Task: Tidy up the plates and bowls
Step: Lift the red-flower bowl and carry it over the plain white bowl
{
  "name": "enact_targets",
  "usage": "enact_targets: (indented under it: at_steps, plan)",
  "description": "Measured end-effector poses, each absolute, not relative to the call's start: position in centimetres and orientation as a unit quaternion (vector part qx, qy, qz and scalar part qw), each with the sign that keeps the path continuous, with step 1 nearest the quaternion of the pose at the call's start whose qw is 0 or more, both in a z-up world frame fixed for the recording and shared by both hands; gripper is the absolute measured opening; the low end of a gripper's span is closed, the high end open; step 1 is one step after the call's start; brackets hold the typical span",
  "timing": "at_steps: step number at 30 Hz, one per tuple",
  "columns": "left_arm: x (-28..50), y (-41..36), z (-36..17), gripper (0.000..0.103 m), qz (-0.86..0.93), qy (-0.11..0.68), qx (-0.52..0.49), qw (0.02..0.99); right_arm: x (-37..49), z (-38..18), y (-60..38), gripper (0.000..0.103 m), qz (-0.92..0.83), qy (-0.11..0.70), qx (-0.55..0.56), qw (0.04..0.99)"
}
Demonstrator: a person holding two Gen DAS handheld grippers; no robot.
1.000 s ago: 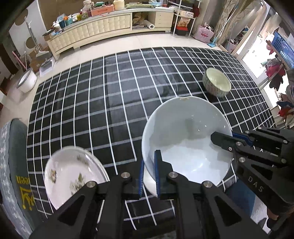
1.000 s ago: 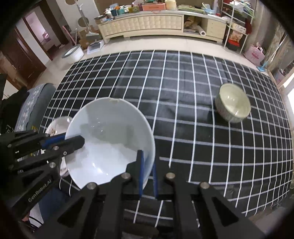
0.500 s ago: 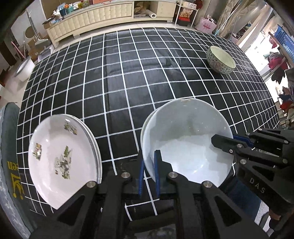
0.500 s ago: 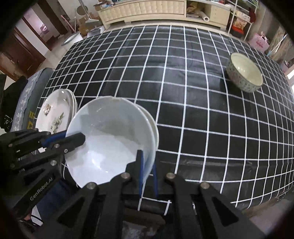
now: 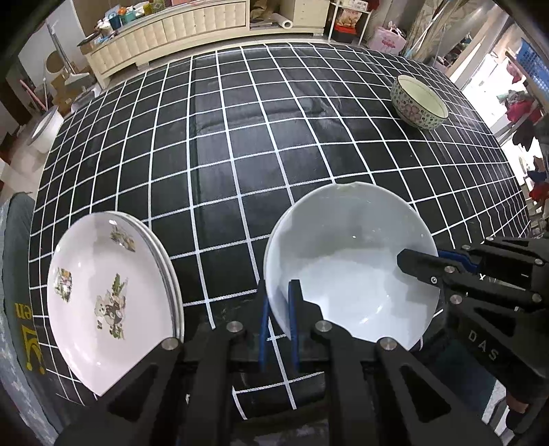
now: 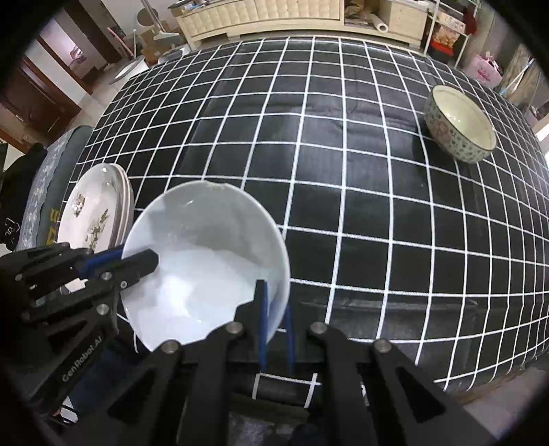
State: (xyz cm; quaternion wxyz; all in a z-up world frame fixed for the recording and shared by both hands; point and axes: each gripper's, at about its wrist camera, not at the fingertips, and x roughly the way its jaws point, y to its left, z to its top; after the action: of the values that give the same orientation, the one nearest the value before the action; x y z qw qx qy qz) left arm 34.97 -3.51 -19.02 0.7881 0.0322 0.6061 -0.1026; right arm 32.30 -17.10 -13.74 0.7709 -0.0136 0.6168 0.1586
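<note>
A large white bowl (image 5: 350, 260) with a chipped far rim sits low at the near edge of the checked table; it also shows in the right wrist view (image 6: 206, 260). My left gripper (image 5: 278, 308) is shut on its left rim. My right gripper (image 6: 274, 308) is shut on its right rim; it shows from the side in the left wrist view (image 5: 417, 264). A stack of white plates with a bear print (image 5: 109, 295) lies left of the bowl and shows in the right wrist view (image 6: 96, 206). A small patterned bowl (image 5: 419, 102) stands far right, also in the right wrist view (image 6: 459, 123).
The table carries a black cloth with white grid lines (image 5: 240, 137). A grey cushioned seat (image 5: 17, 308) sits off the table's left edge. A cream sideboard (image 5: 178, 31) and shelves stand across the room beyond the table.
Both grippers have carried the white bowl down toward the near edge of the table, beside the plate stack. The second white rim seen under the bowl half a second ago no longer shows.
</note>
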Motion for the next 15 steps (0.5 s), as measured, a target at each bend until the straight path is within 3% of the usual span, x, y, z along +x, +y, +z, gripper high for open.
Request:
enact_targets:
  at_steps: [7, 11, 12, 13, 15]
  plan:
    - [35.0, -3.8, -19.3, 0.010, -0.102, 0.604, 0.051, 0.789, 32.3, -13.5, -16.8, 0.016, 0.160, 0.611, -0.023, 0.775]
    - [35.0, -3.3, -19.3, 0.021, -0.099, 0.606, 0.045, 0.788, 32.4, -13.3, -16.6, 0.019, 0.156, 0.609, -0.035, 0.777]
    - [35.0, -3.2, -19.2, 0.022, -0.095, 0.606, 0.044, 0.789, 32.5, -13.3, -16.6, 0.027, 0.157, 0.611, -0.036, 0.775]
    - [35.0, -3.0, -19.1, 0.025, -0.092, 0.605, 0.042, 0.790, 32.5, -13.3, -16.8, 0.042, 0.156, 0.612, -0.037, 0.775]
    - [35.1, -2.8, -18.9, 0.027, -0.089, 0.605, 0.038, 0.790, 32.4, -13.1, -17.2, 0.056, 0.154, 0.610, -0.037, 0.776]
